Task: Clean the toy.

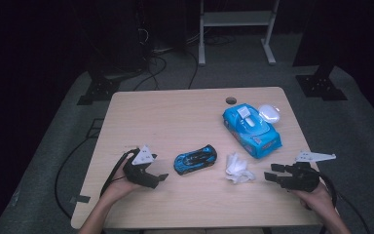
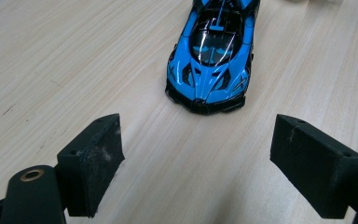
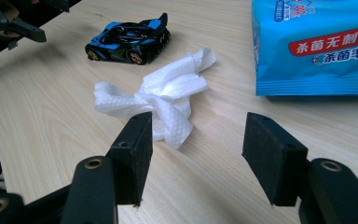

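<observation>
A blue and black toy car (image 1: 195, 159) sits near the middle of the wooden table (image 1: 175, 117). My left gripper (image 1: 159, 179) rests to its left, open, jaws pointing at the car (image 2: 210, 56), which lies just ahead of the empty jaws. A crumpled white wipe (image 1: 237, 168) lies right of the car. My right gripper (image 1: 271, 173) is open close to the right of the wipe (image 3: 161, 100), nothing between its jaws. The car (image 3: 129, 43) shows beyond the wipe in the right gripper view.
A blue pack of wet wipes (image 1: 251, 128) lies at the back right, with a white oval case (image 1: 270, 113) touching its far side. A cable hole (image 1: 231, 101) sits near the table's far edge. Cables and stand legs are on the floor behind.
</observation>
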### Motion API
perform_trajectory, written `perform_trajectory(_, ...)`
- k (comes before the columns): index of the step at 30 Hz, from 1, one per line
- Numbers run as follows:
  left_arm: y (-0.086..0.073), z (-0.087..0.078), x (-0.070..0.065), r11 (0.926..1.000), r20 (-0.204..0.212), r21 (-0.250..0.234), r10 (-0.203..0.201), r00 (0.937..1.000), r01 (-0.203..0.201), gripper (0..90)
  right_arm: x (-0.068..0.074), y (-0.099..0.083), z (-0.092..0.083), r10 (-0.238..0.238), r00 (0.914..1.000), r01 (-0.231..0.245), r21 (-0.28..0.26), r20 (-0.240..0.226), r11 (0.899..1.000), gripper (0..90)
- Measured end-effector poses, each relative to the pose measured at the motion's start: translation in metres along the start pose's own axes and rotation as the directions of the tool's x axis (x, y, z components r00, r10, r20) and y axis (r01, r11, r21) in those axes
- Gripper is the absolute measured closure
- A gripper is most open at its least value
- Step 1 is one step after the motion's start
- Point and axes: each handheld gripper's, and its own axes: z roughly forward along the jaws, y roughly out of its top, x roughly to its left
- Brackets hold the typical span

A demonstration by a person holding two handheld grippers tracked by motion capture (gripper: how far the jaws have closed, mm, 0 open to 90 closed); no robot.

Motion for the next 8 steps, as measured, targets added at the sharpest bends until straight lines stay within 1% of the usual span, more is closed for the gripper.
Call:
perform_trajectory(1,-0.001,0.0,0.0,1.0,0.002,-0.003,-0.005,1.0,0.005,16.2,0.0,0.0,0.0,-0.001,1.0,0.001,-0.002,-0.002,1.0,40.9)
perform_trajectory(4,-0.008,0.0,-0.002,0.9991,0.001,-0.023,-0.036,0.9993,0.036,16.2,0.0,-0.001,0.001,0.002,1.0,-0.002,-0.008,-0.005,1.0,39.8)
perform_trajectory(6,-0.011,0.001,-0.002,0.999,-0.007,-0.02,-0.04,0.9992,0.04,16.1,0.0,-0.002,0.001,0.007,0.9999,-0.007,-0.015,-0.007,1.0,39.0)
perform_trajectory(8,-0.014,0.002,-0.003,0.9976,-0.013,-0.036,-0.059,0.9982,0.058,14.7,-0.001,-0.004,0.002,0.014,0.9999,-0.014,-0.025,-0.007,1.0,37.5)
